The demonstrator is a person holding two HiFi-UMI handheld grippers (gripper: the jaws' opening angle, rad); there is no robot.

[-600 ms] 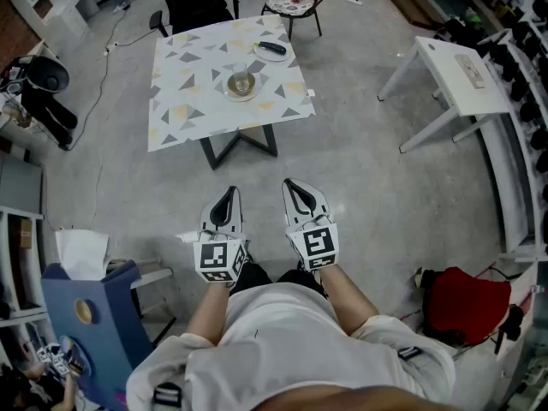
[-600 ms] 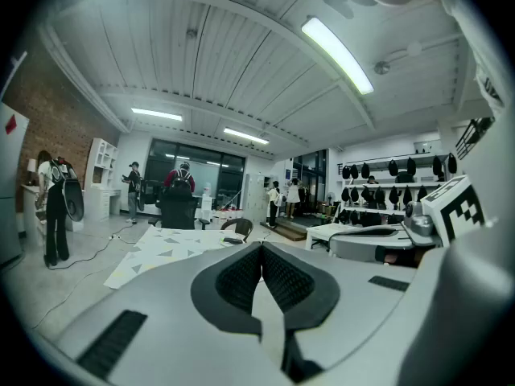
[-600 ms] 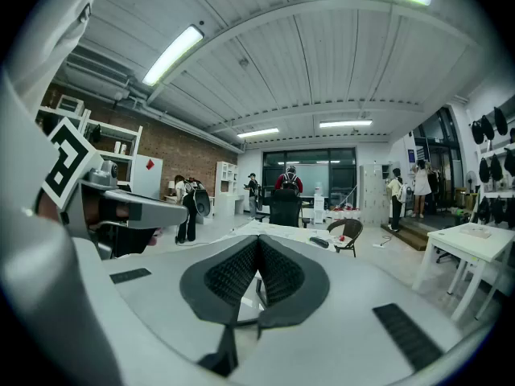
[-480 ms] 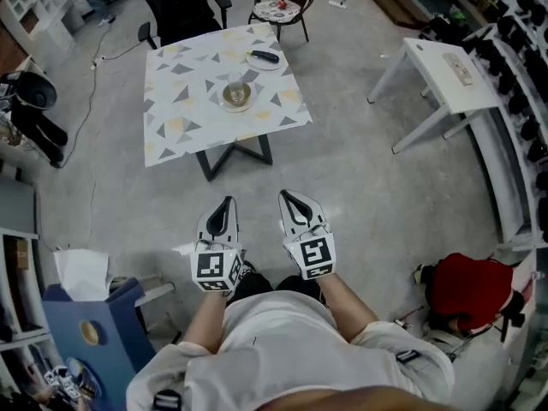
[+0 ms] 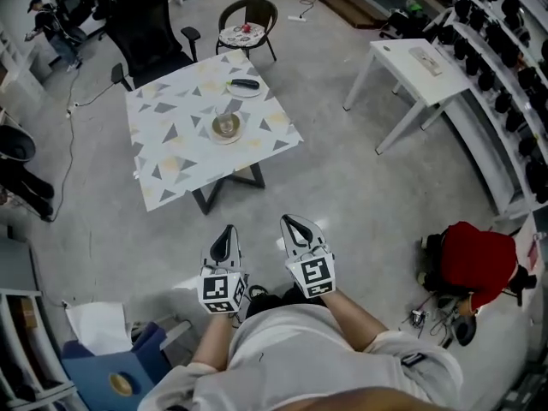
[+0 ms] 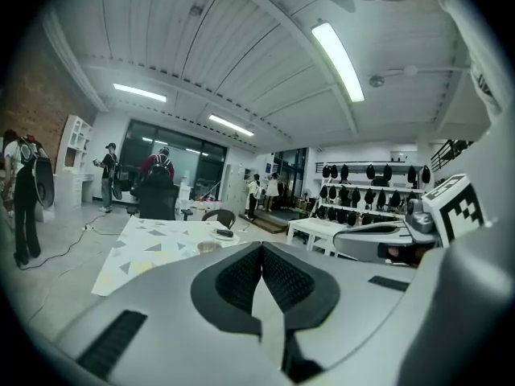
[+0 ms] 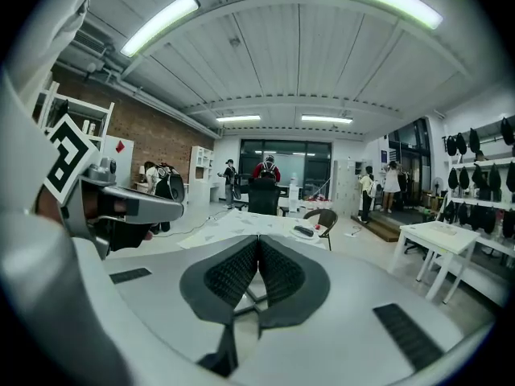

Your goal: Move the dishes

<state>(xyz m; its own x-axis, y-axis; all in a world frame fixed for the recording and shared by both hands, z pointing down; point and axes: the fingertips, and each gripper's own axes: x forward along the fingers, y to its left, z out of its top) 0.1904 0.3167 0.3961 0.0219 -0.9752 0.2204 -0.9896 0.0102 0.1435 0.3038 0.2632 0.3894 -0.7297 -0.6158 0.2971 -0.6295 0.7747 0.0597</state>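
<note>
A table [image 5: 171, 157] with a triangle-patterned cloth stands ahead. On it sit a round dish holding a glass [image 5: 226, 127] and, farther back, a white plate with a dark object [image 5: 245, 86]. The same table [image 6: 161, 240] shows in the left gripper view with the dishes [image 6: 216, 236] on its far side. My left gripper [image 5: 225, 235] and right gripper [image 5: 295, 226] are held side by side near my body, well short of the table. Both are shut with nothing between the jaws. In the right gripper view the plate [image 7: 304, 232] is small and far.
A black office chair [image 5: 150, 32] and a wicker chair [image 5: 247, 20] stand behind the table. A white desk [image 5: 419, 62] is at the right, a red bag [image 5: 475, 264] on the floor nearby. A blue box [image 5: 111, 375] stands at lower left. People stand far back [image 7: 265, 171].
The head view has swung; the table now lies farther left and the room's right side shows more. Both grippers keep their place near my body, still shut.
</note>
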